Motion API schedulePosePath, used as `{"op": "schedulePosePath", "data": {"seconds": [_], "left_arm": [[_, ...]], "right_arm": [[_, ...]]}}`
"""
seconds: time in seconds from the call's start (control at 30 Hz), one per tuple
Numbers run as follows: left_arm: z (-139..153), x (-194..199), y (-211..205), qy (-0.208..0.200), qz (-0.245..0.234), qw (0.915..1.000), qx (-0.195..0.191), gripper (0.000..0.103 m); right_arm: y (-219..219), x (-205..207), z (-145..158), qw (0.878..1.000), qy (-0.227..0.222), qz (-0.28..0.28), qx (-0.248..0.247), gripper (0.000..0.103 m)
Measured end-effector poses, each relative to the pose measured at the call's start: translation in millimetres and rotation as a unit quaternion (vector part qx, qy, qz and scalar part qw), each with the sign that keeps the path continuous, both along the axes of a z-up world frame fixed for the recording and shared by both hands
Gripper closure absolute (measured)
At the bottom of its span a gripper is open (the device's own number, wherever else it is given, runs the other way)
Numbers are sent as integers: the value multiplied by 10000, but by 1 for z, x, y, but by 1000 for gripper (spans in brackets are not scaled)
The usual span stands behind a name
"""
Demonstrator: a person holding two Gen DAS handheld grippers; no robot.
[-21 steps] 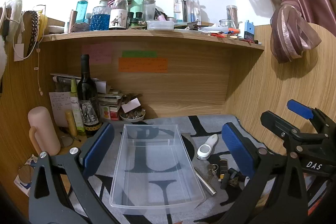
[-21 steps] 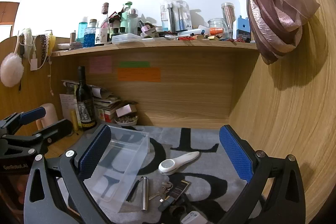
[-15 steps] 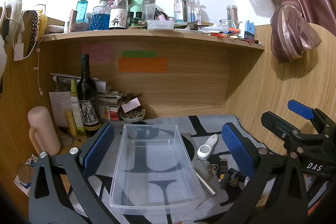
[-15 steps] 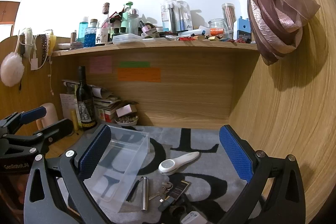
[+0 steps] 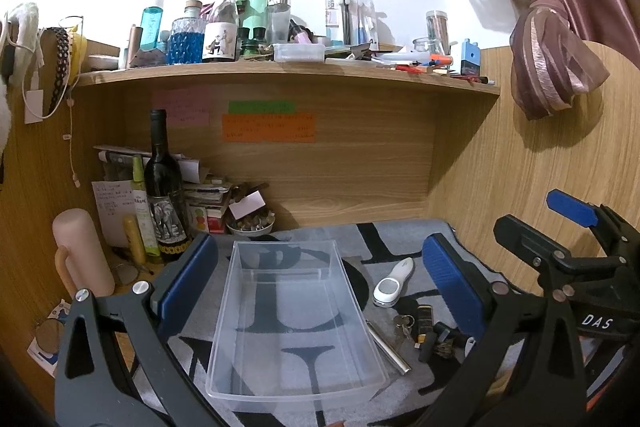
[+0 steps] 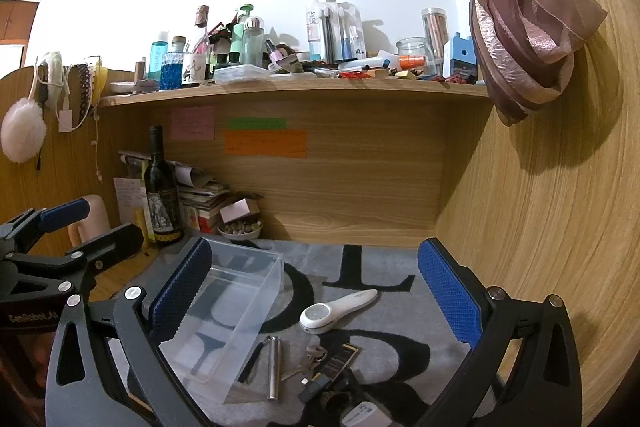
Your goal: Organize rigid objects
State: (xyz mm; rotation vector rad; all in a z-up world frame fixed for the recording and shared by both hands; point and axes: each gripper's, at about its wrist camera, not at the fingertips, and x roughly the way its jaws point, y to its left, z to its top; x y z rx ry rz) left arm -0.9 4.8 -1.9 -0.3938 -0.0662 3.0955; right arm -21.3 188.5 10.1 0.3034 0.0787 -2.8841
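Both tools, left tool (image 5: 320,283) and right tool (image 6: 316,287), hang spread wide over the clear bin (image 5: 292,311), with the silver cylinder (image 5: 387,342) just right of it.

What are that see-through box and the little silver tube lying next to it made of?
The box looks like thin clear plastic, glossy: the mat's lettering shows straight through its walls and its rim catches the light. The silver tube looks like metal, probably brushed steel or aluminium, going by its even grey sheen and bright highlight along its length. It could also be metal-coated plastic; the pictures cannot settle that.
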Motion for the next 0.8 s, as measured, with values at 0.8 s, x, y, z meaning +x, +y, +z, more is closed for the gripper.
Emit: {"op": "schedulePosePath", "data": {"seconds": [0.8], "left_arm": [[-1, 0, 0, -2, 0, 10000, 3, 0]], "right_arm": [[1, 2, 0, 10000, 44, 37, 19, 0]]}}
